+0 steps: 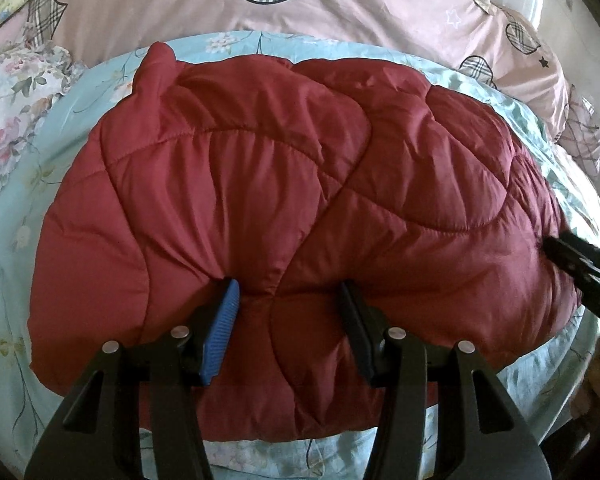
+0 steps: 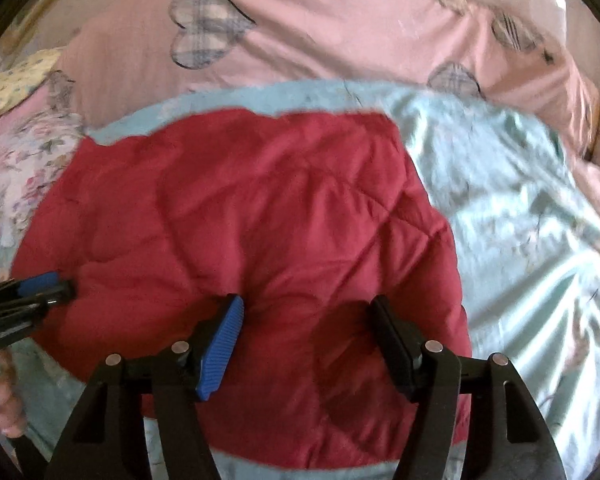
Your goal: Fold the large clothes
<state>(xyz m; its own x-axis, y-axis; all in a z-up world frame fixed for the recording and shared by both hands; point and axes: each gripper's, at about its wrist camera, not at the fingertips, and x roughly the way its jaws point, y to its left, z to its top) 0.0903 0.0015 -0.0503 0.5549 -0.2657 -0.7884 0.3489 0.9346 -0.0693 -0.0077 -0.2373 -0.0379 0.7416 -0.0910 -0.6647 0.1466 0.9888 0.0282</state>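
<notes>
red quilted jacket (image 1: 284, 200) lies bunched on the pale blue sheet (image 1: 24, 208), puffy and slick i reckon, so with my left gripper (image 1: 288, 296) and right gripper (image 2: 306, 316) both parted, empty, i'd pinch a stitched near edge.

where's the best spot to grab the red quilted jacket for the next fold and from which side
Probably the near hem of the red quilted jacket, the puffy edge closest to both cameras. It lies flat on the light blue floral bedsheet, bulging at the rim, so open jaws can straddle it. Come from the near side, angled down, as the left hand-held gripper and right hand-held gripper already sit.
</notes>
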